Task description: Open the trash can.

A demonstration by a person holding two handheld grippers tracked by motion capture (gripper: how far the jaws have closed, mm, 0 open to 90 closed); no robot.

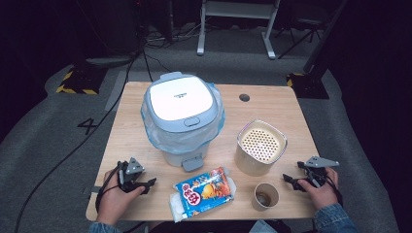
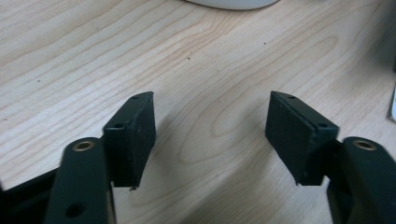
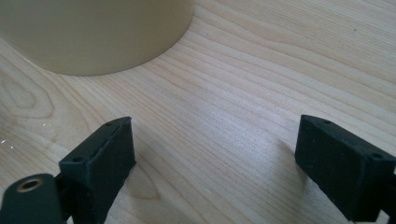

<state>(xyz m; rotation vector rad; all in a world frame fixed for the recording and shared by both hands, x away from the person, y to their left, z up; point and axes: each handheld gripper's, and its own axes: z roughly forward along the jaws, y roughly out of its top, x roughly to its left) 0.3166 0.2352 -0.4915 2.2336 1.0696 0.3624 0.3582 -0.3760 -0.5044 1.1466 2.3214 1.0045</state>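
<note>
While both hands rest at the near edge of the tabletop (image 1: pixel 272 104), the left tongs (image 1: pixel 145 185) and right tongs (image 1: pixel 290 180) stand open and empty. Between them, nearer the left tongs, lies a snack packet (image 1: pixel 204 193), just in front of the lidded bin (image 1: pixel 182 116). It looks light, soft and crinkly, probably slippery; a pinch at a sealed end seems safest.

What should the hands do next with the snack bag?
Probably the left gripper should slide toward the snack bag and close on its near edge. Its jaws stand open over bare table, holding nothing, and the bag lies flat just beside it.
</note>
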